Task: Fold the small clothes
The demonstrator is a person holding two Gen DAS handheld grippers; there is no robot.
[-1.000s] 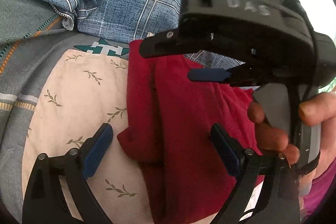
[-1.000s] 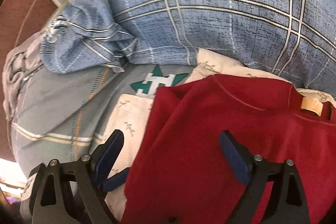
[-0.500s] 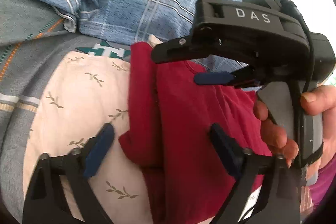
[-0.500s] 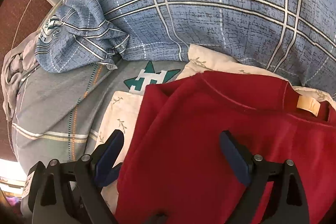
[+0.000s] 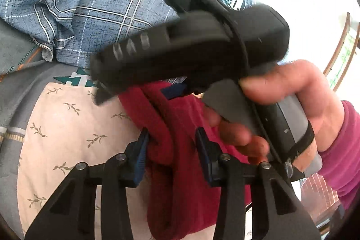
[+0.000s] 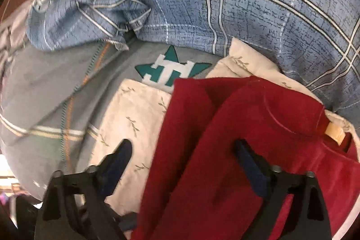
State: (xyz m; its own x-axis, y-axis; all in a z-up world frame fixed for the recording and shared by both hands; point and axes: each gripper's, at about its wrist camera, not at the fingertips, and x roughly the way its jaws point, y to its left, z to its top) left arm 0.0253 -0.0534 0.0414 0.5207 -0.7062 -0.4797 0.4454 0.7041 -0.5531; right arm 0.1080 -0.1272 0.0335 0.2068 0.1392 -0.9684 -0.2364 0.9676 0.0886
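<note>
Jaws of the left gripper (image 5: pixel 172 145) are closing on a fold of the red top (image 6: pixel 236 150), pads touching it. Those of the right gripper (image 6: pixel 183 161) close astride its edge, not yet gripping. It lies on a cream cloth (image 5: pixel 67 127).

The right gripper (image 5: pixel 173 91) is motion-blurred, its lettering unreadable and fingers mostly hidden.
</note>
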